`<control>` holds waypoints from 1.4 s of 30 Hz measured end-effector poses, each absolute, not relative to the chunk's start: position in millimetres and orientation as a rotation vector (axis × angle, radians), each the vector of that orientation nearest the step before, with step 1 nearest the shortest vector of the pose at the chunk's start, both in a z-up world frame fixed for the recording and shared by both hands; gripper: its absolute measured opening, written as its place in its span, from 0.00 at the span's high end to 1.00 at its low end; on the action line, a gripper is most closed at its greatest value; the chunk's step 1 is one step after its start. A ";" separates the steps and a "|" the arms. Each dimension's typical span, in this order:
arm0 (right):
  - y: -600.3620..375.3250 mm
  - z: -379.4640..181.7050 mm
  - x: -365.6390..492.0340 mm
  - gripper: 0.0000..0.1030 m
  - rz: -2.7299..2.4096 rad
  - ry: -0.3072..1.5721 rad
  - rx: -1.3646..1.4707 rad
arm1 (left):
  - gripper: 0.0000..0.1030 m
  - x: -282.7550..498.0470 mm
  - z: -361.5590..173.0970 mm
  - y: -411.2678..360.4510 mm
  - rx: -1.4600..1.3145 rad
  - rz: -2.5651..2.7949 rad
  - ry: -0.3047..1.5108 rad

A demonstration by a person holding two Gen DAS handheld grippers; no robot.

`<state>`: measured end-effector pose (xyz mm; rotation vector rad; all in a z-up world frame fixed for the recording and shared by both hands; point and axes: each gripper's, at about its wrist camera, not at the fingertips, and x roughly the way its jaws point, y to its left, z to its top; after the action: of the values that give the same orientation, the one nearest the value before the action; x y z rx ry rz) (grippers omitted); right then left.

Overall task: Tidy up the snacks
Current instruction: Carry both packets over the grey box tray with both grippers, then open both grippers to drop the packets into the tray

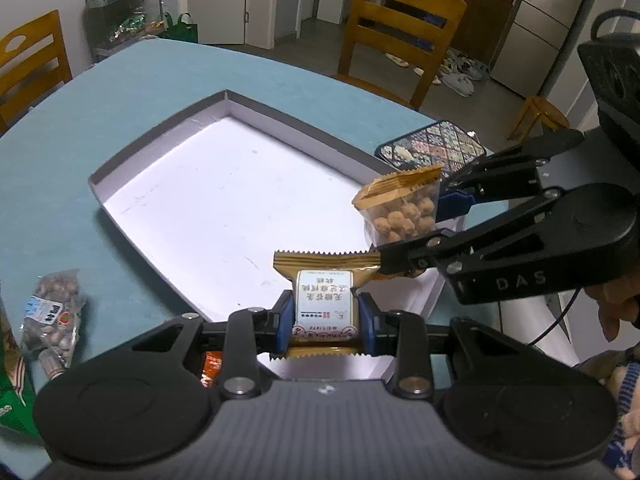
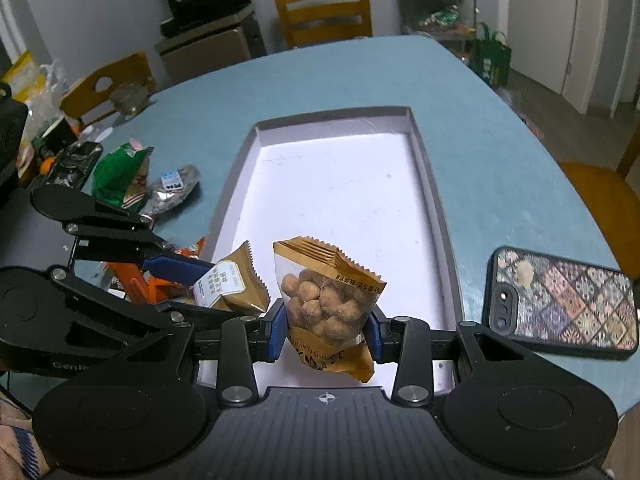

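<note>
At the far left of the blue table point(image 2: 460, 92), in the right wrist view, a green bag point(image 2: 120, 176) lies beside a clear nut pouch point(image 2: 172, 192), and orange packets point(image 2: 136, 284) sit behind the left gripper point(image 2: 236, 280). That gripper is clamped on a gold pastry packet point(image 2: 232, 280) with a white label, its blue pads point(image 2: 176, 268) pressing both sides. The packet hangs over the near left edge of the shallow white tray point(image 2: 424, 168). Just to its right, the right gripper point(image 2: 328, 328) is clamped on a peanut bag point(image 2: 328, 300), gold on top with a clear window of coated nuts, held above the near end of the tray; the rest of the tray floor is bare. Right of the tray, a phone point(image 2: 560, 304) in a patterned case lies flat on the table. From the left wrist view the same order holds: the nut pouch point(image 1: 52, 320) and a corner of the green bag point(image 1: 12, 400) at the left, the left gripper point(image 1: 324, 320) squeezing the pastry packet point(image 1: 324, 300) over the tray's near edge point(image 1: 132, 152), then the peanut bag point(image 1: 400, 212) held higher in the right gripper point(image 1: 412, 224), with the phone point(image 1: 432, 148) behind it and a hand point(image 1: 612, 308) at the right edge. Wooden chairs point(image 1: 400, 28) stand past the table.
</note>
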<state>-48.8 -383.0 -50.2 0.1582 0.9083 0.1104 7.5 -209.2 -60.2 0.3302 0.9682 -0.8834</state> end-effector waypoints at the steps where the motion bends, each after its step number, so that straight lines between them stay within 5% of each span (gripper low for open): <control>1: -383.5 -51.0 -48.4 0.61 0.108 0.912 0.163 | 0.71 7.4 -61.7 -210.5 0.332 -0.886 0.972; 37: -395.5 -69.8 -41.3 0.58 0.037 0.981 0.199 | 0.69 9.1 -95.6 -238.0 0.375 -0.893 1.018; 42: -395.0 -67.2 -43.3 0.56 0.023 0.975 0.188 | 0.62 6.7 -91.4 -233.6 0.382 -0.875 0.993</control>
<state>-43.3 -395.0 -67.2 0.1880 0.9750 0.0233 6.7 -233.6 -91.4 0.3818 0.9925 -0.8753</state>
